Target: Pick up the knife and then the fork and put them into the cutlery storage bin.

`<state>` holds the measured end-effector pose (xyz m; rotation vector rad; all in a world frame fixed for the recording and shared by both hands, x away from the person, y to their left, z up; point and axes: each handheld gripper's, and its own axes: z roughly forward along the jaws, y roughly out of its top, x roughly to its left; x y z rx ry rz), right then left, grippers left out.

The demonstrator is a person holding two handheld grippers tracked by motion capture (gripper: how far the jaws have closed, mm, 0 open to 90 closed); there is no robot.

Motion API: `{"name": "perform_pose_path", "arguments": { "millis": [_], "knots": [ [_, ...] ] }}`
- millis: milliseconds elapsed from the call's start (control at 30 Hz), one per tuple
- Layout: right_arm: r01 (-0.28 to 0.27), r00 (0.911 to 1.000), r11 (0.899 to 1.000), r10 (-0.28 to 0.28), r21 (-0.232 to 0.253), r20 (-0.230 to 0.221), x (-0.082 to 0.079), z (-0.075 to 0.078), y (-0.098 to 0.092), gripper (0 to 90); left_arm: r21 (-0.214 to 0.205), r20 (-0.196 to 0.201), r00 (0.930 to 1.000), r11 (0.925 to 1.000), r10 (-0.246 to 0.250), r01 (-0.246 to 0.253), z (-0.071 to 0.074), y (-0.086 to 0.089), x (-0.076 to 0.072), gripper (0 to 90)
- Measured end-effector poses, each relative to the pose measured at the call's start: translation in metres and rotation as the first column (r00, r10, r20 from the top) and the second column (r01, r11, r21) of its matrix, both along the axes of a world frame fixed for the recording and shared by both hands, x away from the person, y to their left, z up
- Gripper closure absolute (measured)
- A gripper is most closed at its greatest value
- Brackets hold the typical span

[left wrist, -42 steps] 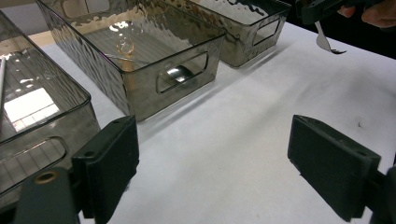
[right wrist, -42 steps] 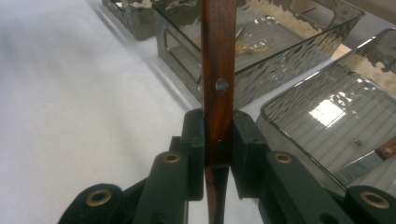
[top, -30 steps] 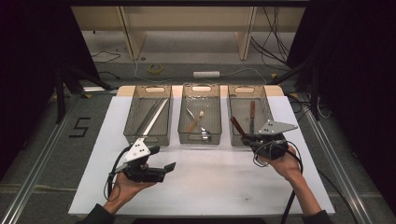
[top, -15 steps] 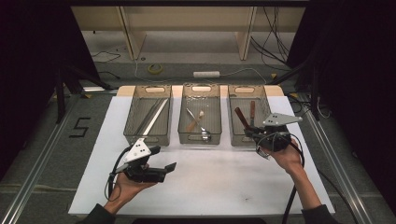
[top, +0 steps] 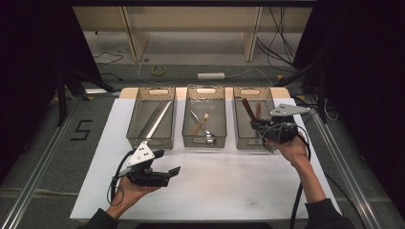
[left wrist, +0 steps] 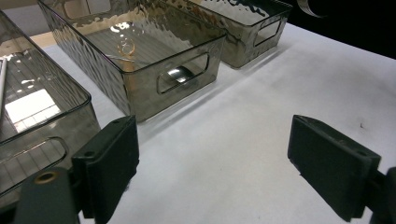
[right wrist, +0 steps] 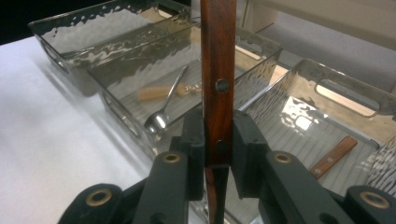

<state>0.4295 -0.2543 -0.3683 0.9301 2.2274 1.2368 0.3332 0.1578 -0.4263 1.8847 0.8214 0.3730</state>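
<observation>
My right gripper is shut on a dark red-brown wooden handle with a metal rivet. It holds the handle tilted up over the right clear bin. In the right gripper view the handle stands upright between the pads; its lower end is hidden behind the jaws. A second wooden-handled utensil lies in that bin. My left gripper rests low at the near left of the white table, open. In the left gripper view its jaws stand wide apart with bare table between them.
The middle bin holds a spoon and a light wooden-handled piece. The left bin holds long thin metal utensils. The white tabletop lies in front of the bins; shelving and cables lie beyond the table.
My right gripper has lifted the wooden handle and carried it a little farther back over the right bin. The left gripper has stayed where it was.
</observation>
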Motion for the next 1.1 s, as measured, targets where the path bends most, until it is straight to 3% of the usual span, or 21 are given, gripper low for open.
{"name": "perform_pose_path", "arguments": {
  "millis": [833,1100],
  "knots": [
    [0.077,0.9964,0.997,-0.076,0.023,-0.039,0.046,0.015,0.001,77.7,-0.003,0.003,1.0,1.0,-0.002,0.002,0.0,0.0,0.0,16.1],
    [0.115,0.9922,0.993,-0.114,0.005,-0.049,0.06,0.016,0.002,77.7,-0.004,0.004,1.0,1.0,-0.001,0.001,0.0,0.0,0.0,16.1]
  ]
}}
